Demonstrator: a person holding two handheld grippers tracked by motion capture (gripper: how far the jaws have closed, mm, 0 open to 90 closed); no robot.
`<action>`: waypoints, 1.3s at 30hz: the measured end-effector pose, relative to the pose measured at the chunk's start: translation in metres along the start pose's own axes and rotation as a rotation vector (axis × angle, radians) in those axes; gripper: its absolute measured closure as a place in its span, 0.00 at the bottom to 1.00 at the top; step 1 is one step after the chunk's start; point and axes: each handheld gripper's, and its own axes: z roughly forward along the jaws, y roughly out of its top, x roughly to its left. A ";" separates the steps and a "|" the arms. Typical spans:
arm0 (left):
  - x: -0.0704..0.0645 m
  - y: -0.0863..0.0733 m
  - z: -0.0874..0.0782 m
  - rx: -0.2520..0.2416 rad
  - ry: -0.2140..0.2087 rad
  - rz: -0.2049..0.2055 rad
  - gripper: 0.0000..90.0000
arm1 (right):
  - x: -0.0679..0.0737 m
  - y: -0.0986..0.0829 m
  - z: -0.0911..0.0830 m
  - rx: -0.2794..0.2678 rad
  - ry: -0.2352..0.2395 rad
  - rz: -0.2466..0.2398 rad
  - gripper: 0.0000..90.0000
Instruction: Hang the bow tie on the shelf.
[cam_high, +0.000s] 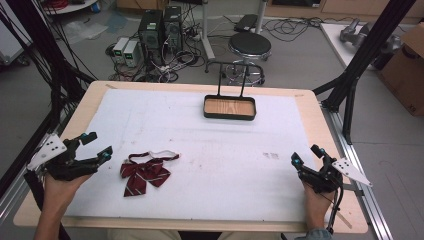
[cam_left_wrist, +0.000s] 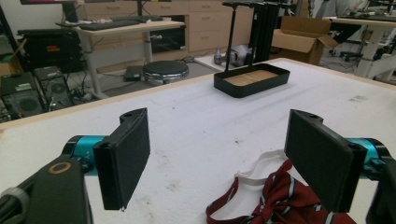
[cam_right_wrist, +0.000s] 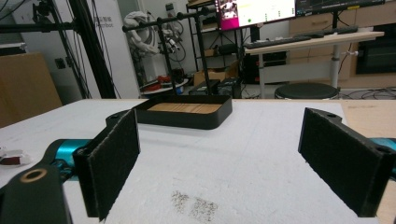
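A dark red striped bow tie (cam_high: 145, 172) with a white neck band lies on the white table cover, left of centre; the left gripper view has the bow tie (cam_left_wrist: 275, 203) low between the jaws. My left gripper (cam_high: 97, 146) is open just left of it, held in a hand, its gap (cam_left_wrist: 217, 161) empty. A black tray with a wooden floor and a tall T-shaped stand (cam_high: 230, 108) sits at the far centre, seen as the tray (cam_left_wrist: 251, 80) and the tray (cam_right_wrist: 186, 111) from each gripper. My right gripper (cam_high: 307, 155) is open near the right edge, nothing between its jaws (cam_right_wrist: 219, 163).
A white mat (cam_high: 210, 150) covers a wooden table (cam_high: 310, 107). Small grey smudges (cam_high: 271, 155) mark the mat near the right gripper. Beyond the far edge stand a round stool (cam_high: 249, 46), computer towers (cam_high: 159, 30) and cables. Black frame posts (cam_high: 367, 50) flank the table.
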 end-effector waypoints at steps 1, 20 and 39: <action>-0.001 -0.002 0.002 -0.005 -0.007 -0.003 0.25 | 0.000 0.000 0.000 0.000 0.000 0.000 0.13; -0.023 -0.040 0.059 0.216 -0.170 0.041 0.43 | 0.000 0.000 0.000 0.010 0.003 0.000 0.13; -0.033 -0.052 0.081 0.395 -0.223 0.081 0.63 | 0.000 0.000 0.000 0.010 0.002 0.001 0.13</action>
